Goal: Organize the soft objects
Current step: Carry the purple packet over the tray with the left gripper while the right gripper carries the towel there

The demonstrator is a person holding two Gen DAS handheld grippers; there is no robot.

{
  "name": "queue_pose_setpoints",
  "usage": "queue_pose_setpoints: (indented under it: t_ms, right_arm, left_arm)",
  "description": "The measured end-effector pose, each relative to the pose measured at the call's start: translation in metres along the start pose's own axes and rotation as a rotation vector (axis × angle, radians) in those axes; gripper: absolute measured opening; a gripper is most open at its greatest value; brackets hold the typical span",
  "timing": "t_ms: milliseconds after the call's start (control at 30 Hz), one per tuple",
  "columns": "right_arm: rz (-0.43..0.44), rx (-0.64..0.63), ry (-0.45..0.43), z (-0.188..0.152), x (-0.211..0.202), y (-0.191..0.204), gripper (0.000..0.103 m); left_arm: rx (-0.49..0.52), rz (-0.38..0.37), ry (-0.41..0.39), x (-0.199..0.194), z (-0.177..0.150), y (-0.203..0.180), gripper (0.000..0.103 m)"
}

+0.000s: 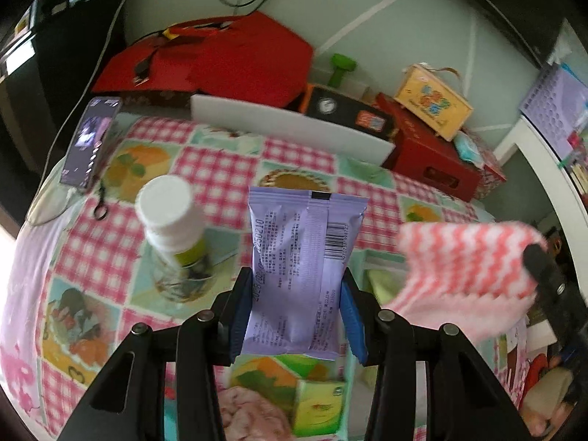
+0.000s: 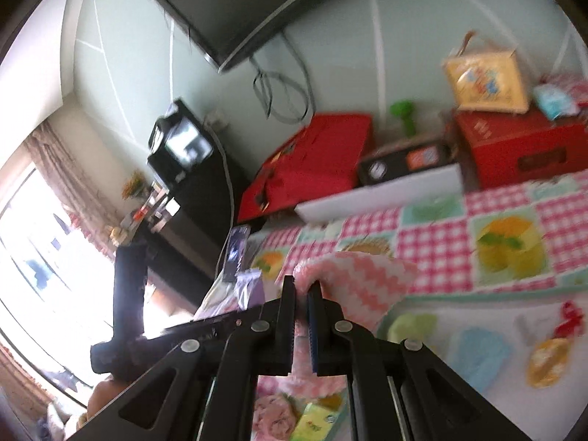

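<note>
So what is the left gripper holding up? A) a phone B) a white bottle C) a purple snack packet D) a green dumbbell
C: the left gripper has its blue pads pressed on both sides of the purple snack packet, lifted above the checked tablecloth; the white-capped bottle stands apart on the cloth.

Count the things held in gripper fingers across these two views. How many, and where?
2. A purple snack packet stands upright between the left gripper fingers; a pink-and-white zigzag cloth is pinched in the right gripper. Others may be hidden.
</note>
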State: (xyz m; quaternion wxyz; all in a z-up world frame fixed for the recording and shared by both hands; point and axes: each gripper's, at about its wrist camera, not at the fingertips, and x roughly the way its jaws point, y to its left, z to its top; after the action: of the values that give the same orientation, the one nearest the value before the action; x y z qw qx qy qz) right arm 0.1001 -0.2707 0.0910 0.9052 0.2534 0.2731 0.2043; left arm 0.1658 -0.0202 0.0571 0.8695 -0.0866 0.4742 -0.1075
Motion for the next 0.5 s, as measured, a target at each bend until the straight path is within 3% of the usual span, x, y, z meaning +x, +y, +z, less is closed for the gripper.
queue_pose_setpoints:
  t_ms: [267, 500]
  right_arm:
    - [-0.141, 0.035, -0.155, 0.015, -0.069, -0.03, 0.006]
    - [-0.255, 0.087, -0.225, 0.015, -0.112, -0.058, 0.006]
  left_arm:
    - [0.093, -0.069, -0.015, -0.001, -0.002, -0.045, 0.046]
    - [0.168, -0.102, 0.009, 0.01, -0.01, -0.084, 0.046]
